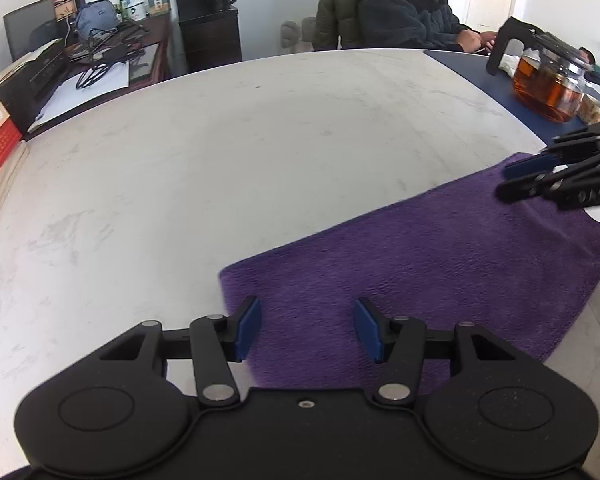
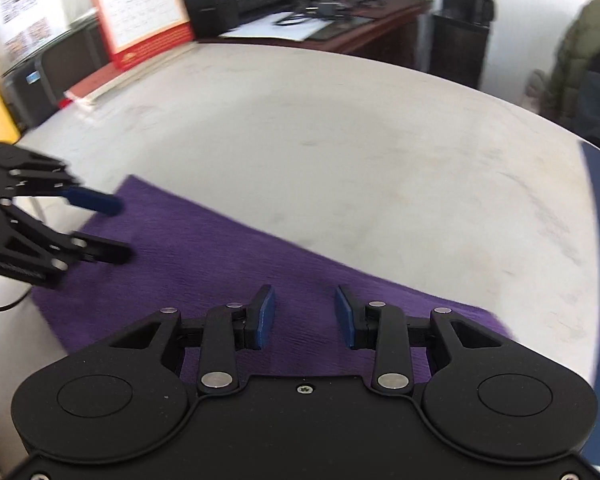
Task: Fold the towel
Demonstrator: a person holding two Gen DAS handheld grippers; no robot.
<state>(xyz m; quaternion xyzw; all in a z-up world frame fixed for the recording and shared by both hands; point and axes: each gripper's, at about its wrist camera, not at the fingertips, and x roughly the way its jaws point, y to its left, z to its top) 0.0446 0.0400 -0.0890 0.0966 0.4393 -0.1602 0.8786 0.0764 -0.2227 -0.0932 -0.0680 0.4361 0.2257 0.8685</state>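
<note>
Beyond the purple towel [image 1: 420, 264], a glass teapot [image 1: 548, 80] holds amber tea; both claws hang parted, empty.

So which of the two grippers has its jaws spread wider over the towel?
The left gripper: its blue pads stand clearly further apart above the purple towel than those of the right gripper. Neither pinches cloth.

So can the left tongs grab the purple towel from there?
Probably yes. The left tongs hang open right over the near edge of the purple towel, with nothing between them and it. The right tongs hover further along.
</note>
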